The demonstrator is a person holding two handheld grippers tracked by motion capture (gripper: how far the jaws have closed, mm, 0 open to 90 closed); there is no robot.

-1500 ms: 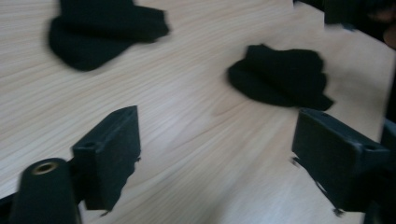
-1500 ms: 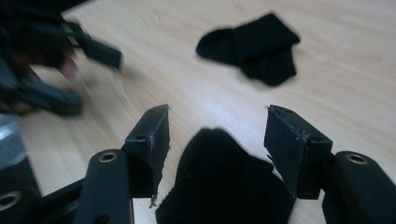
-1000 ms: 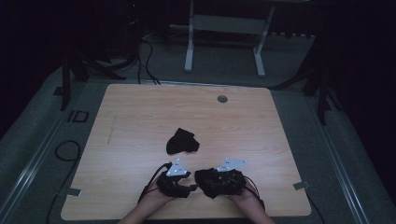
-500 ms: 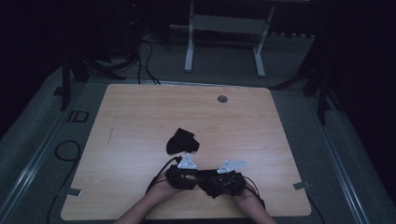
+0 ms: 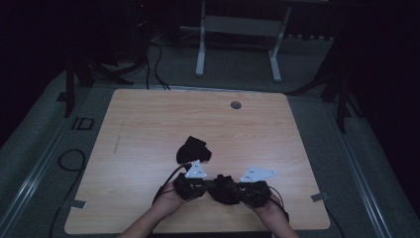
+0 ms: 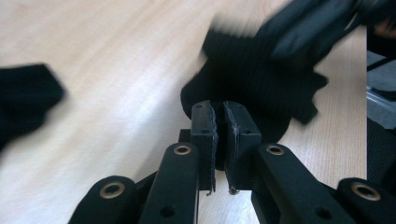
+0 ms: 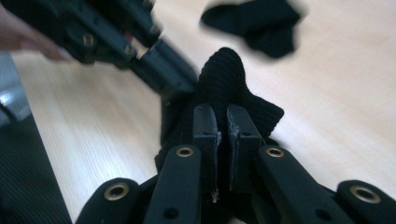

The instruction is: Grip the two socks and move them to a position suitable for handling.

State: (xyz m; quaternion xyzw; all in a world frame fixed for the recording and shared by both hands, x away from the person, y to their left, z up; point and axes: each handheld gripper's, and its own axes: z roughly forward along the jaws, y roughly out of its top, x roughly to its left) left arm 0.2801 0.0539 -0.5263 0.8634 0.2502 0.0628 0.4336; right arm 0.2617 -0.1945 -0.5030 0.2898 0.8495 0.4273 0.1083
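Observation:
A black knitted cloth piece (image 5: 224, 188) hangs between my two grippers near the table's front edge. My left gripper (image 5: 210, 187) is shut on its one end, and its jaws have just been closing. In the left gripper view the pads (image 6: 203, 122) pinch the ribbed cloth (image 6: 261, 79). My right gripper (image 5: 238, 190) is shut on the other end, its jaws also just closed; the cloth (image 7: 224, 79) bulges beyond its pads (image 7: 239, 123). A second black cloth piece (image 5: 193, 150) lies loose on the wooden table (image 5: 148, 124), just beyond the left gripper.
A round cable hole (image 5: 236, 105) sits near the table's far edge. A white metal frame (image 5: 237, 29) stands on the floor behind the table. Cables (image 5: 69, 158) loop on the floor at the left. Tape strips (image 5: 77, 204) mark the front corners.
Both grippers' jaws have shut on the black cloth piece between them and lifted a little off the table. The second cloth piece has not moved.

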